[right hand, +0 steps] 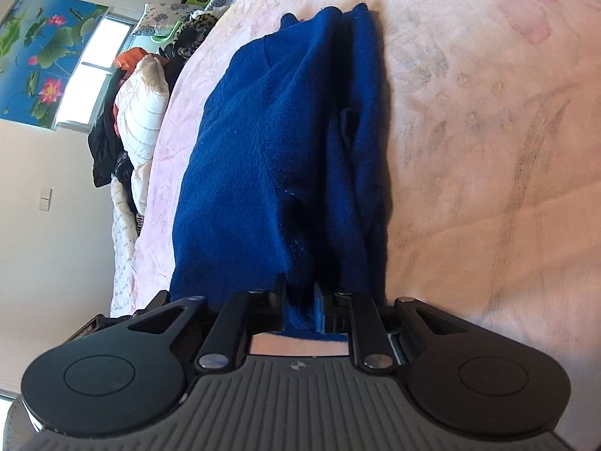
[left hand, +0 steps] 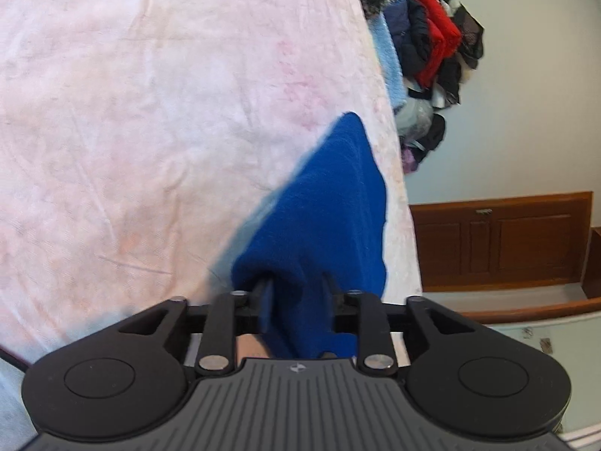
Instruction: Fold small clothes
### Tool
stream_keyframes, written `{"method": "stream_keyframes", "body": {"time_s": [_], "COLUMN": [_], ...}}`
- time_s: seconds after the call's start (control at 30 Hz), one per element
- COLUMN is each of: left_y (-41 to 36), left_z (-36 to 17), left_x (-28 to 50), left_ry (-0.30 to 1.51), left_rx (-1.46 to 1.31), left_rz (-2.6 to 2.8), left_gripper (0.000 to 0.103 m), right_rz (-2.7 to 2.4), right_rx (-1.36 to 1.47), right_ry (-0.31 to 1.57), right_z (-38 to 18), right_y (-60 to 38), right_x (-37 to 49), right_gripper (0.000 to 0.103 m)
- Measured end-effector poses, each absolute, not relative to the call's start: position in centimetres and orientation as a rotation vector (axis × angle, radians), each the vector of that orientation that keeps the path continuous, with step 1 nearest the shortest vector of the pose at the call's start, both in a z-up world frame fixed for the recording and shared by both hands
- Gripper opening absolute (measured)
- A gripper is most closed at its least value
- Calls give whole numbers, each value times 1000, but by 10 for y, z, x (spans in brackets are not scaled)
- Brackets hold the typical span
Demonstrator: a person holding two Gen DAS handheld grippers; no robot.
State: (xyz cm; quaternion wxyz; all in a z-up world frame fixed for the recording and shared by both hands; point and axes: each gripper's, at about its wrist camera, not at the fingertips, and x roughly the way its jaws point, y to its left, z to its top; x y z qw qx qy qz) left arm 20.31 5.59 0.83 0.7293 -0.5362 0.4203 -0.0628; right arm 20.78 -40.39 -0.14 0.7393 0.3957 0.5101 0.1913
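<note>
The blue garment [right hand: 285, 158] is lying bunched on the pink bed [right hand: 488, 150], its long axis running straight ahead from the right tongs [right hand: 300, 300], which are pinching its near edge. The left tongs [left hand: 296, 297] are standing narrow around its other end, grip uncertain.

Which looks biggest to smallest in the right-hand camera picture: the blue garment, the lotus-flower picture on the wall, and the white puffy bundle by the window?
1. Blue garment, though it lies nearest the camera, which exaggerates it.
2. Lotus picture.
3. White puffy bundle, not far behind the picture; both sit farther off, so true sizes are unsure.
</note>
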Motion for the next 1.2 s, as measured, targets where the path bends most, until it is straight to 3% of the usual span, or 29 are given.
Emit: {"method": "stream_keyframes", "body": {"time_s": [0.2, 0.3, 0.5, 0.83, 1.0, 1.2], "left_y": [47, 41, 20, 20, 21, 27], "left_z": [7, 9, 27, 19, 20, 51], "left_x": [212, 217, 216, 211, 207, 179], "left_ry": [969, 996, 1001, 1025, 1030, 1090], "left_rx": [-1093, -1033, -836, -816, -829, -779], "left_rz": [-110, -54, -35, -50, -57, -225], "left_gripper": [31, 30, 26, 24, 24, 24], "right_rz": [426, 426, 405, 351, 312, 266], "right_rx": [849, 817, 785, 752, 814, 749], "right_ry": [1113, 1094, 1034, 1081, 1045, 823], "right_z": [1, 2, 22, 1, 13, 57], "right_y": [-397, -395, -413, -413, -424, -423], "right_x": [211, 209, 198, 198, 199, 217], "right_gripper": [31, 11, 10, 8, 30, 40]}}
